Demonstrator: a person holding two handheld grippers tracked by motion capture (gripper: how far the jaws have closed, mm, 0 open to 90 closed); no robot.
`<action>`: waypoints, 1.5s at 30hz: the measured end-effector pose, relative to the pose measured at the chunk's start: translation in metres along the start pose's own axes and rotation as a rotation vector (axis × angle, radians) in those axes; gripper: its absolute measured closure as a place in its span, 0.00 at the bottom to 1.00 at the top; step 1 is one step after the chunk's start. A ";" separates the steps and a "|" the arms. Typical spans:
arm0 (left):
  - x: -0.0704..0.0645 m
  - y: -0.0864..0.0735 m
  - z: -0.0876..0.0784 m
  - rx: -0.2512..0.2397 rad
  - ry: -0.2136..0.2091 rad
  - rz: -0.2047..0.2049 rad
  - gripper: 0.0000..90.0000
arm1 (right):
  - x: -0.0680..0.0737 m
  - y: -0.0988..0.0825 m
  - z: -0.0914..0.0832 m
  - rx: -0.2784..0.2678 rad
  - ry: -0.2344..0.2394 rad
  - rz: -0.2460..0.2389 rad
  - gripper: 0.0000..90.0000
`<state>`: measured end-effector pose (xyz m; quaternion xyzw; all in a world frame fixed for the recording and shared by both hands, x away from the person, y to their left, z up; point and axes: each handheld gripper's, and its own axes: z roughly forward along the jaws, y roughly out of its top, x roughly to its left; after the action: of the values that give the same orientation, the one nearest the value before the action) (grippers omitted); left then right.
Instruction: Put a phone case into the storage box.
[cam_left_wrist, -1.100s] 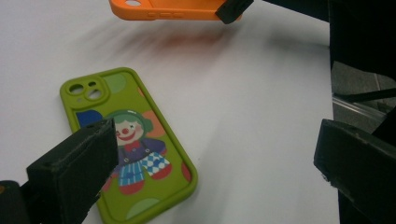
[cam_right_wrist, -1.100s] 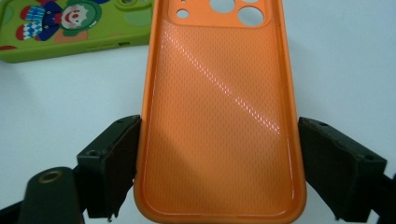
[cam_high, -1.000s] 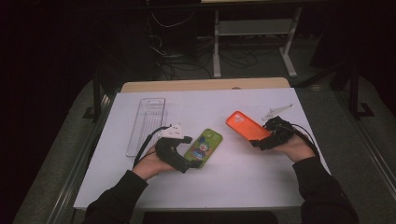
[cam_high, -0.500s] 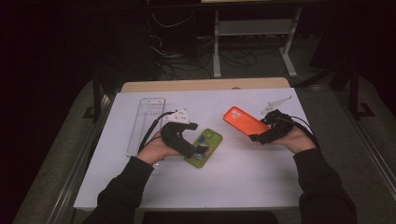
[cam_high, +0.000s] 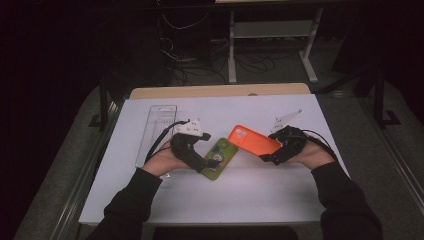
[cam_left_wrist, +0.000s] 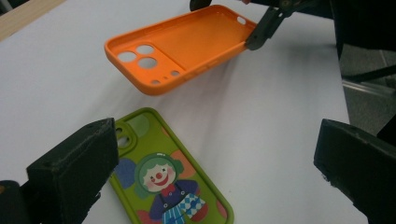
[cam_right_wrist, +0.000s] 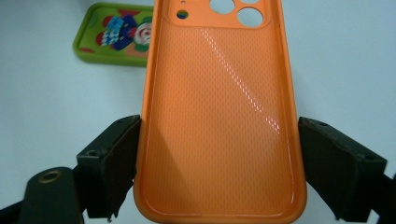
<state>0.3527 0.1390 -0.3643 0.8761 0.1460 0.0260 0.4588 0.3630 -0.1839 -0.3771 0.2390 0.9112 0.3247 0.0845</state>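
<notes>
The right claw (cam_right_wrist: 219, 163) grips an orange soft-plastic phone case (cam_right_wrist: 219, 107) across its width, lifted clear of the white desk (cam_high: 260, 195), hollow side up. The right gripper view shows its dimpled inner lining, which the high view cannot resolve. The left claw (cam_left_wrist: 219, 172) stands wide open with nothing held, just above a green phone case printed with a clown (cam_left_wrist: 173, 182) lying flat. Since a second ago, the left hand has shifted up the desk, and the green case now lies angled.
</notes>
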 end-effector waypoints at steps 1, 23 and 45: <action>0.000 0.000 0.000 -0.002 -0.005 0.003 0.00 | 0.000 0.000 0.000 0.000 0.000 0.000 0.17; -0.003 -0.001 -0.011 0.045 -0.057 0.088 0.00 | 0.039 0.018 0.015 0.030 0.115 -0.184 0.17; -0.015 -0.007 0.012 0.155 -0.176 0.170 0.00 | 0.070 0.035 0.024 0.026 0.222 -0.302 0.17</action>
<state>0.3386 0.1295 -0.3757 0.9170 0.0321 -0.0236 0.3969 0.3232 -0.1128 -0.3740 0.0631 0.9446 0.3208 0.0280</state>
